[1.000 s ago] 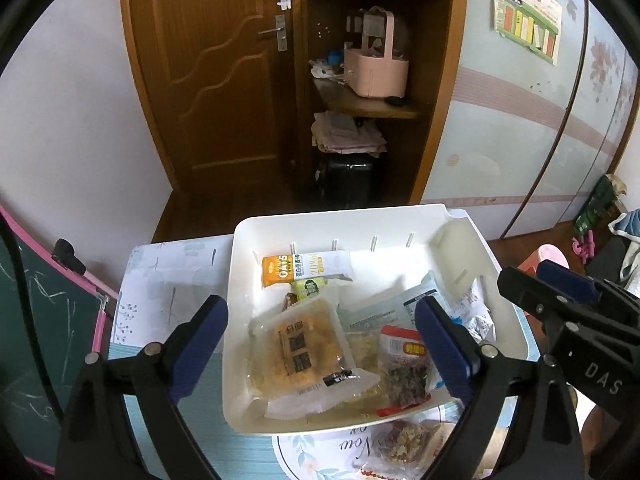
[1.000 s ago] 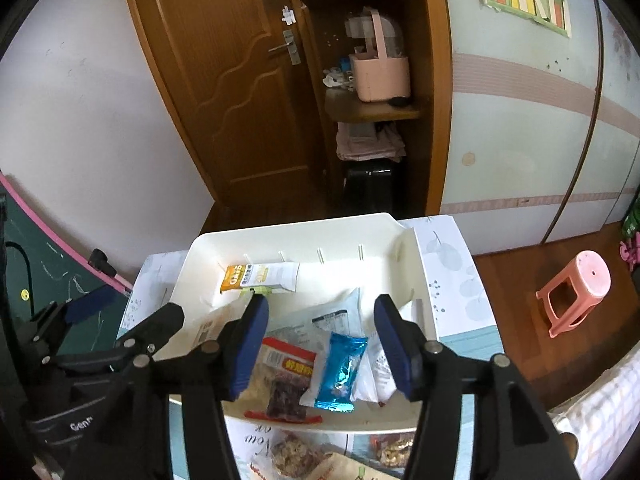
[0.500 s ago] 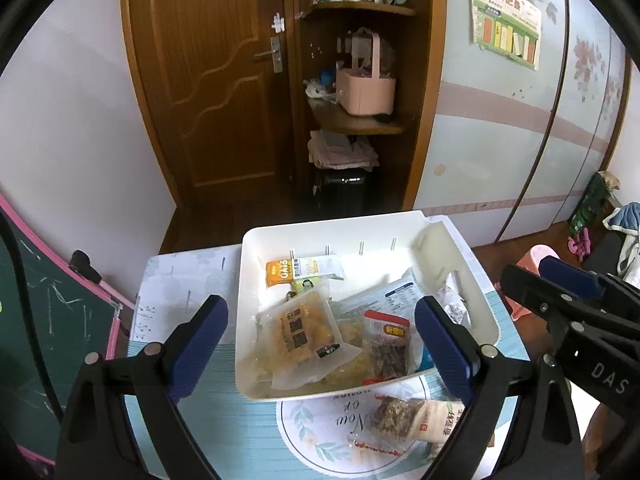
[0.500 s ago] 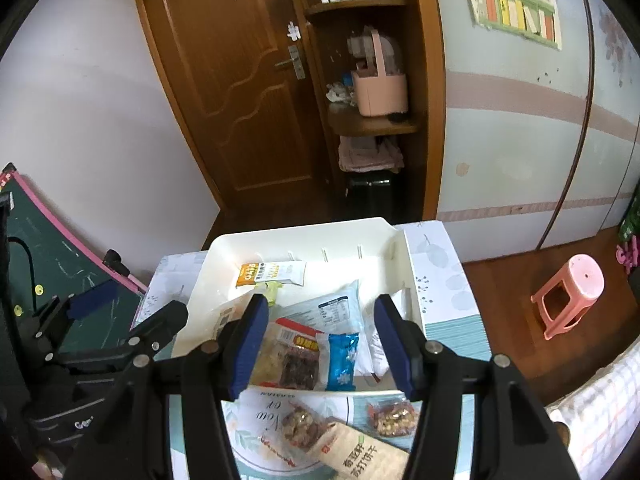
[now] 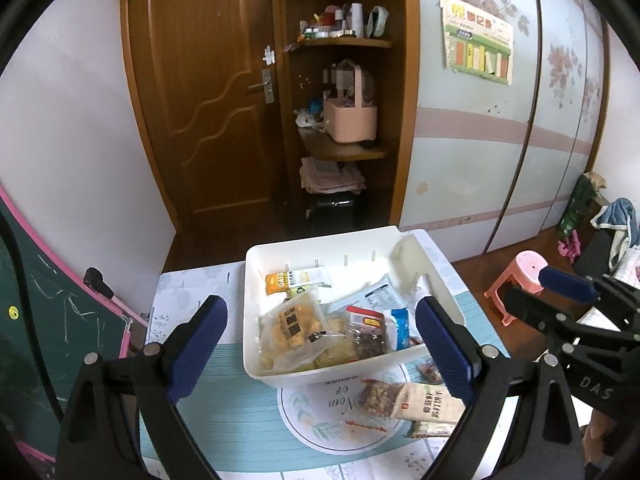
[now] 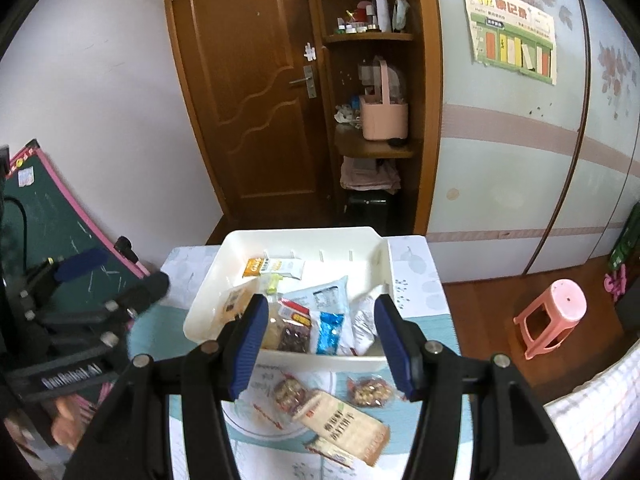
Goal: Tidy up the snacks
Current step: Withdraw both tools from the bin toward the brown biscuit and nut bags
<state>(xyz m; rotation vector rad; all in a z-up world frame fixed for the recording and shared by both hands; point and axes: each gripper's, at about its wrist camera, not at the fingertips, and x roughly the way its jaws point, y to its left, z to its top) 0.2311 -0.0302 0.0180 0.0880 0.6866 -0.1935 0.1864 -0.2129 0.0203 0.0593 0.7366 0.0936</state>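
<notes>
The white bin (image 5: 256, 308) stood on the table (image 5: 224, 412), beyond and below both grippers. Neither gripper touched it.

The left gripper (image 5: 320, 344) hung over the table with its jaws spread wide and nothing between them. In the left wrist view, the bin's near wall showed between its blue pads (image 5: 200, 340).

The right gripper (image 6: 318, 344) was likewise open and empty, its jaws set about half apart. Its pads (image 6: 248, 344) framed the bin's near right portion in the right wrist view.

Contents of the bin:
- An orange-and-white bar (image 5: 298, 281) lay near the far wall. Its lettering appeared to read "OATS", though the print was small and turned.
- A clear pack of yellow pieces (image 5: 294, 326) lay at the near left, bearing a black label.
- A red-topped pack of dark snacks (image 5: 366, 334) lay beside it.
- A blue-and-white packet (image 6: 330, 332) lay to the right of the red-topped pack.
- A pale pouch with a printed table (image 6: 326, 294) lay behind them.

Items outside the bin, on the table's near side:
- A tan cracker packet (image 6: 340, 426) carried red Chinese characters.
- A small clear bag of nuts (image 6: 368, 391) lay just beside it.
- A round placemat (image 5: 320, 412) lay under these items and showed script that appeared to read "Now or".

The right gripper's body carried the letters "DAS" (image 5: 596, 383).
</notes>
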